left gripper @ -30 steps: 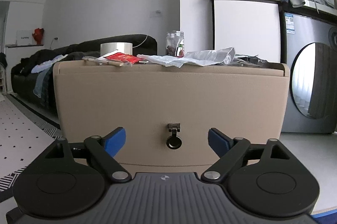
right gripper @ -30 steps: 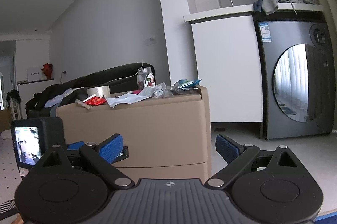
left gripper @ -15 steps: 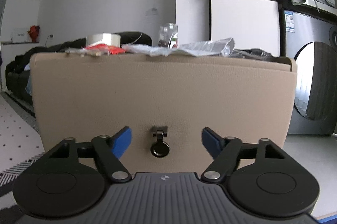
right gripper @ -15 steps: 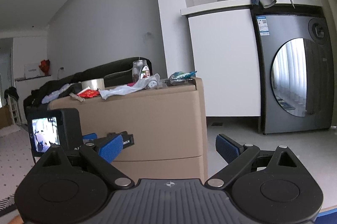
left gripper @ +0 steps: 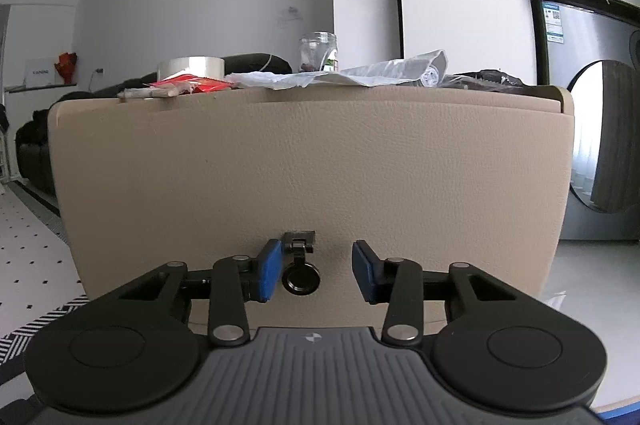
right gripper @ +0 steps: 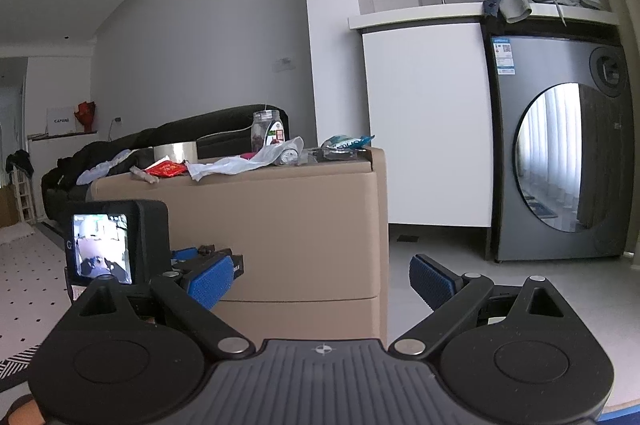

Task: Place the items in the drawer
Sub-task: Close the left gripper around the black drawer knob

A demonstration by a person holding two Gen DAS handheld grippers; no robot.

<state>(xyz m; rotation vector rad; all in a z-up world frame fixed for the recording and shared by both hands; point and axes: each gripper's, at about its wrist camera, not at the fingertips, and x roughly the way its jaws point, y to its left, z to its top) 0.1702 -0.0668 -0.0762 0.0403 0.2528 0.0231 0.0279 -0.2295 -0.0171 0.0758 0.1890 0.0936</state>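
drawer front [left gripper: 312, 165] is seen closed, its black ring pull [left gripper: 301, 279] low at centre | left gripper [left gripper: 316, 271] is held level, pads spread, ring pull between them, untouched | right gripper [right gripper: 320, 279] is held wide apart beside the cabinet [right gripper: 304, 225], nothing gripped

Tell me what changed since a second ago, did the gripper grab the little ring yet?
Not yet. The left gripper moved in close to the beige drawer front, and its blue pads narrowed around the black ring pull, though a gap remains on the right. The right gripper stayed wide open, off to the side. The tape roll, jar and wrappers on top stayed put.
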